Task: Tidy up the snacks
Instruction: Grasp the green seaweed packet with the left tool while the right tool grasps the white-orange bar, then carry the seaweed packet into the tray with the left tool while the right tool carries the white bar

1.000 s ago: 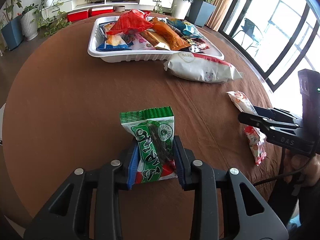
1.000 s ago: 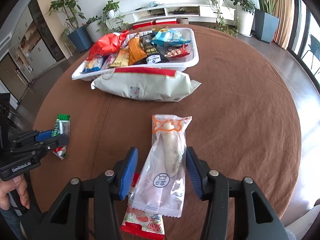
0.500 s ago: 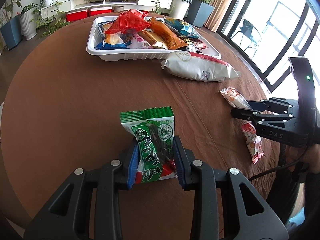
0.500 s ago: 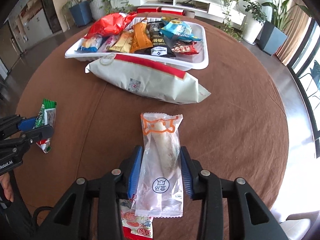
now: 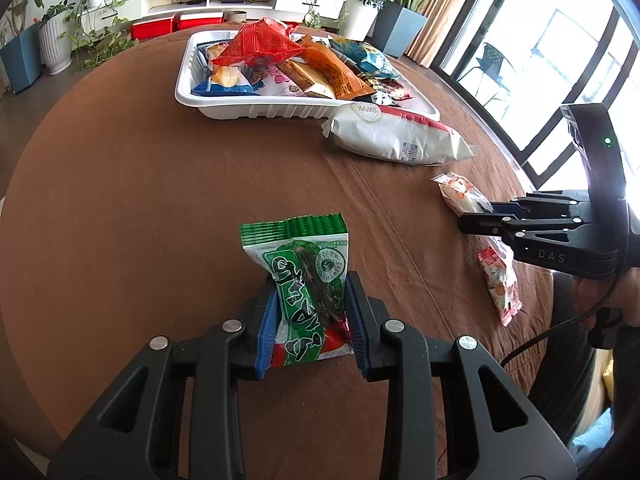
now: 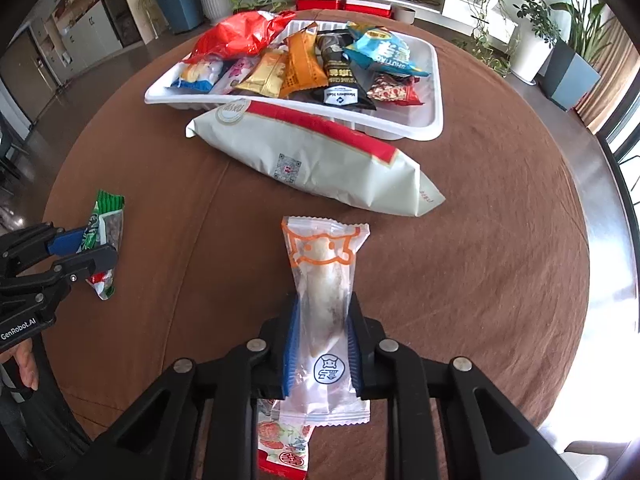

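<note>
A round table (image 6: 500,280) covered in brown cloth fills both views. At its far side sits a white tray (image 6: 434,92) already heaped with about ten snack packets, so most of the sorting looks done. Just in front of the tray, touching its near wall, lies a large cream bag with a red stripe (image 6: 320,160), not yet put away. The left gripper (image 5: 310,320) is clamped on a green snack packet (image 5: 308,280). The right gripper (image 6: 322,344) is closing its jaws, blue pads already pressing a clear packet with an orange cat outline (image 6: 324,288). A small red-and-white packet (image 6: 282,444) lies on the cloth beneath it. Four items appear left.
</note>
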### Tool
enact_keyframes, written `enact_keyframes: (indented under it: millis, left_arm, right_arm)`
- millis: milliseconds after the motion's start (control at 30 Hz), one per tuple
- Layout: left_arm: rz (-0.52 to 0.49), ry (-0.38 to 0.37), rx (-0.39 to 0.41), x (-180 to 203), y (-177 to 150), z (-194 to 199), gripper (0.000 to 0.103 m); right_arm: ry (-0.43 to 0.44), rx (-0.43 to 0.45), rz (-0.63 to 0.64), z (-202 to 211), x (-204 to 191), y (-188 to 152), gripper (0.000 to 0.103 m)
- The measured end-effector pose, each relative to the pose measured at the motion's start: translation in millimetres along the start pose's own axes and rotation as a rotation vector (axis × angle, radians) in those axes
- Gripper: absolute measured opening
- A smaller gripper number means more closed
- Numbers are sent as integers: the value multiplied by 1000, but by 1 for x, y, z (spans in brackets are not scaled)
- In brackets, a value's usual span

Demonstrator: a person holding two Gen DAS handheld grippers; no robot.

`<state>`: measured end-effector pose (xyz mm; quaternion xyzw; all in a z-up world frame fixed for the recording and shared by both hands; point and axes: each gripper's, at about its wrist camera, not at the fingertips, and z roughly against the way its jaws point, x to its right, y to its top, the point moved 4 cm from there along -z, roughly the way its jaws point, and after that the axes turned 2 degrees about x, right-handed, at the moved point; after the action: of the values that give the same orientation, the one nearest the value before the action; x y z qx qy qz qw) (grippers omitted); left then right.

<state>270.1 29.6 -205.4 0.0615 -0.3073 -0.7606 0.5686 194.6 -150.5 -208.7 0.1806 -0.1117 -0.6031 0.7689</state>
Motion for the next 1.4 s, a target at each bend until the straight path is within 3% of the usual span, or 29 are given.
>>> enact_keyframes:
  millis: [533, 967, 1167, 1400]
  left_arm:
    - [22, -39, 24, 4, -1, 10, 27]
    - [48, -71, 72, 3, 13, 32, 27]
    - [27, -66, 117, 4, 45, 49, 27]
    - [-38, -54, 171, 15, 111, 64, 27]
  right_arm:
    - [114, 141, -81, 44, -6, -5, 22]
    - [145, 194, -203, 54, 31, -6, 22]
    - [135, 247, -266, 69, 60, 8, 22]
    - [137, 352, -262, 106, 75, 52, 22]
